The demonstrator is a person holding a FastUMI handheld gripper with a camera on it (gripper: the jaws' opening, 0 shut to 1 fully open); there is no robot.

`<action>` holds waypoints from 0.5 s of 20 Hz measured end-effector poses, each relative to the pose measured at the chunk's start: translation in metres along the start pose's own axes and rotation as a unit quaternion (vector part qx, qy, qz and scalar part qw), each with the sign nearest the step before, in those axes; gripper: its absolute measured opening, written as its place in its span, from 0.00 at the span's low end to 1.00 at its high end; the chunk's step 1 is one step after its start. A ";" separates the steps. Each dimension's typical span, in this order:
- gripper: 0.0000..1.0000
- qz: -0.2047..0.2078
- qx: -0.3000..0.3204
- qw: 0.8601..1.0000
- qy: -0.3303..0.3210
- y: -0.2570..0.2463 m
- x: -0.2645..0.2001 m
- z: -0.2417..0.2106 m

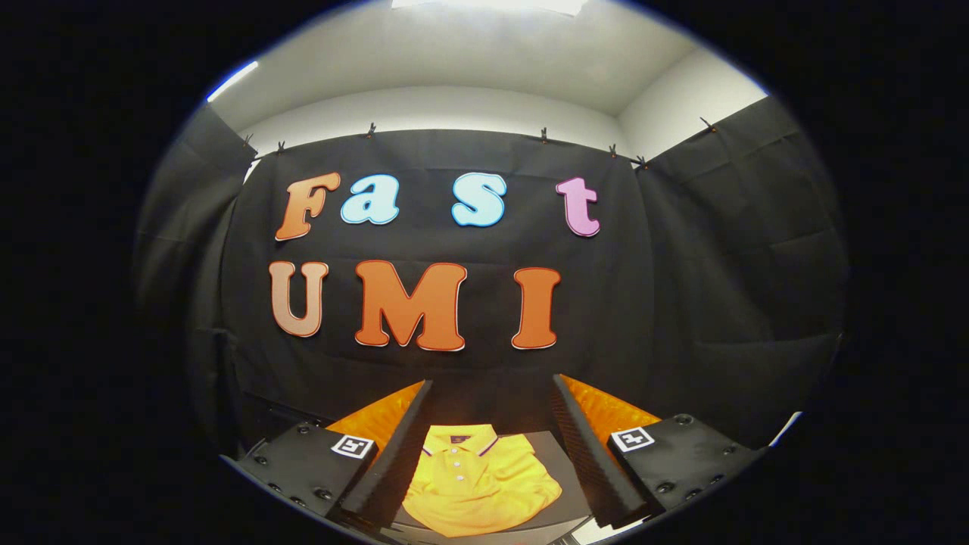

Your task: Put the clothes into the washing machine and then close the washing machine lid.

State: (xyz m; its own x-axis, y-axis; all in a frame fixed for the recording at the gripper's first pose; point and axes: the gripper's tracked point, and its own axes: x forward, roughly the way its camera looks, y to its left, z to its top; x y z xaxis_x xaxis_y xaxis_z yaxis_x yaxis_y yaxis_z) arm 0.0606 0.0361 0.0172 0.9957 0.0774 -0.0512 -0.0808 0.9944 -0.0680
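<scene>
Gripper (492, 393): fingers spread wide apart, holding nothing. Neither finger touches the garment.

Yellow polo shirt (473, 484): lies below and between the two fingers, seen through the gap between them. Its collar (459, 437) points away from the camera, toward the booth's black cloth wall (681, 265). The hem end sits nearest the camera.

Shirt details: soft knit-looking fabric, bright yellow, loosely folded, with rumpled edges on the side nearer the right finger. Collar is turned down and has a thin dark stripe along its edge. A short placket runs down from the collar with small pale buttons (457, 468) in a line. A small dark tag shows inside the neck; too small to make out.

Support: the shirt rests on a flat dark surface (556, 446), matte, with a straight edge; a paler strip shows at its near side.

Finger faces: the inner sides are ribbed in fine ridges. Each finger's mount is a dark block with round screw heads and a square black-and-white marker (353, 446).

Backdrop: matte black cloth, lightly creased, hung by small clips (371, 130) along its upper edge; plain pale wall above.
</scene>
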 end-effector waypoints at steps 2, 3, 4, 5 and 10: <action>0.98 0.010 -0.010 1.000 0.019 0.009 0.024 -0.008; 0.98 0.018 -0.014 0.999 0.034 0.016 0.036 -0.017; 0.98 0.024 -0.017 0.998 0.059 0.023 0.048 -0.029; 0.98 0.035 -0.017 0.996 0.085 0.029 0.058 -0.044; 0.98 0.073 -0.005 0.976 0.204 0.054 0.096 -0.116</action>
State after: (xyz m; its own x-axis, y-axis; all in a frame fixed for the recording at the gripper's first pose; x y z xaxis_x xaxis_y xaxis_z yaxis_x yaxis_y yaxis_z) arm 0.1469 0.0890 -0.1069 0.8723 0.1812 -0.4541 -0.2232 0.9739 -0.0401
